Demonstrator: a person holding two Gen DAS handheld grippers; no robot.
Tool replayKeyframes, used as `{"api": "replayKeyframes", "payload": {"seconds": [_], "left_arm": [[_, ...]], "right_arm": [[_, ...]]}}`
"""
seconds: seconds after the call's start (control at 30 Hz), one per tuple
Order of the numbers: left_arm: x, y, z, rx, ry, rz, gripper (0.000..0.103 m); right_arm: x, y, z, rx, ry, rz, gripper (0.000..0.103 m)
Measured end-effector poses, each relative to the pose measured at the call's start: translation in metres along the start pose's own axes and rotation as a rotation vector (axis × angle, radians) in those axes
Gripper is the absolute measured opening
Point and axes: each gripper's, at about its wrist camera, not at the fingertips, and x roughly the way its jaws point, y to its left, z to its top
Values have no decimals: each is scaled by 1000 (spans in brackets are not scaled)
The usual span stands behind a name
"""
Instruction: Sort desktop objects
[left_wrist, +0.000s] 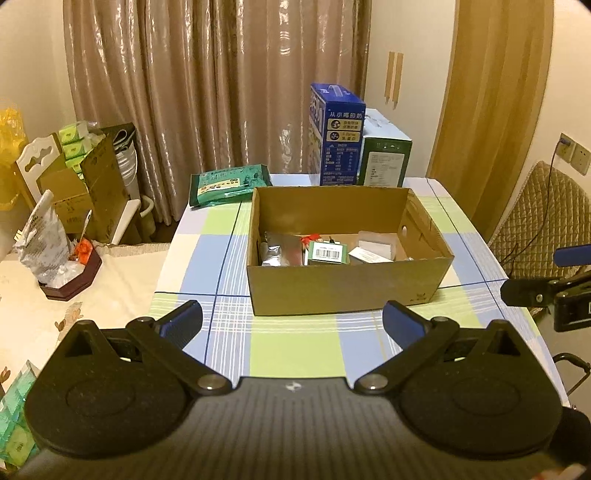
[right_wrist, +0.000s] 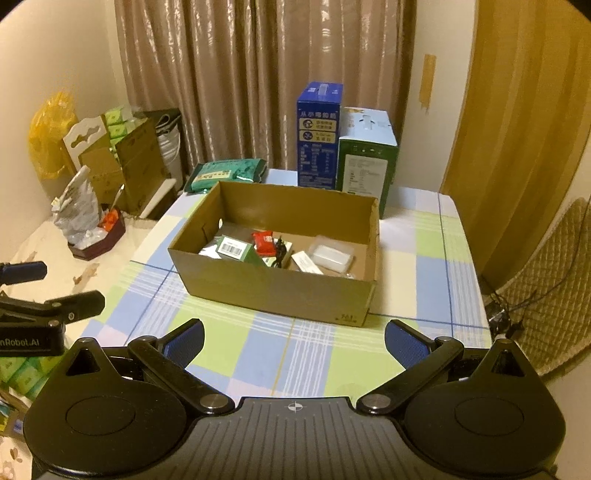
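An open cardboard box (left_wrist: 347, 288) (right_wrist: 280, 291) stands on the checked tablecloth (left_wrist: 291, 350) (right_wrist: 295, 354). Inside it lie a green barcode box (left_wrist: 328, 253) (right_wrist: 236, 249), a silver foil pouch (left_wrist: 277, 249), a red packet (right_wrist: 264, 242), a small dark figure (right_wrist: 280, 252), a white card (left_wrist: 369, 254) (right_wrist: 306, 262) and a clear plastic case (right_wrist: 330, 254). My left gripper (left_wrist: 291, 321) is open and empty, held before the box's near wall. My right gripper (right_wrist: 293, 339) is open and empty, also short of the box. Each gripper shows at the other view's edge.
A green packet (left_wrist: 229, 184) (right_wrist: 225, 173), a tall blue carton (left_wrist: 334, 136) (right_wrist: 317, 136) and a green-and-white carton (left_wrist: 386, 155) (right_wrist: 365, 158) stand behind the box. A side table on the left holds a foil bag (left_wrist: 44, 243) and a dark tray (left_wrist: 72, 280). A quilted chair (left_wrist: 539, 221) is on the right.
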Motion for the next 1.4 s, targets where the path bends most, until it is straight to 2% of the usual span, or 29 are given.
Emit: {"api": "replayKeyframes", "payload": {"seconds": [0.3, 0.83, 1.4], "left_arm": [[-10, -10, -22, 8, -4, -9, 102], [-18, -23, -52, 30, -11, 0, 102], [-22, -22, -64, 36, -14, 18, 102]], "right_arm": [[-12, -6, -24, 66, -32, -17, 101], [-19, -5, -66, 89, -15, -31, 101], [-24, 1, -73, 78, -31, -39, 101]]}}
